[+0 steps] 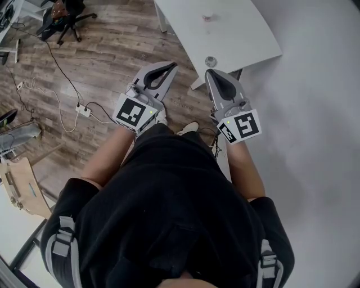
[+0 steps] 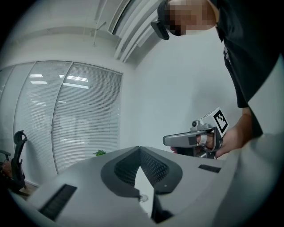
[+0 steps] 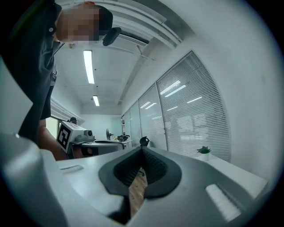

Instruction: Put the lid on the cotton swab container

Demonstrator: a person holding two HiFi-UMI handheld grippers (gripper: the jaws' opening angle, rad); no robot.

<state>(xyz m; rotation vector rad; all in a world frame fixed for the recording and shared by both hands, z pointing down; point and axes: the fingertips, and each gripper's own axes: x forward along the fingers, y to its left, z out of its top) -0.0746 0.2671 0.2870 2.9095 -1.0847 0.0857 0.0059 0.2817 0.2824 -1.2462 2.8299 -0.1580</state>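
Note:
In the head view a white table (image 1: 236, 39) stands ahead of me. A small clear round thing (image 1: 210, 61) sits near its front edge, and a small clear container with a pinkish part (image 1: 207, 16) stands farther back; which is the lid I cannot tell. I hold both grippers level at waist height, short of the table. The left gripper (image 1: 167, 67) is shut and empty, as is the right gripper (image 1: 214, 73). The left gripper view shows its jaws (image 2: 140, 149) closed with the right gripper (image 2: 195, 139) beside them. The right gripper view shows its closed jaws (image 3: 143, 149).
Wooden floor lies to the left, with cables and a power strip (image 1: 84, 110), an office chair (image 1: 62, 17) and a wooden board (image 1: 22, 185). A pale wall runs along the right. Window blinds (image 2: 84, 111) and a small plant (image 3: 204, 150) show in the gripper views.

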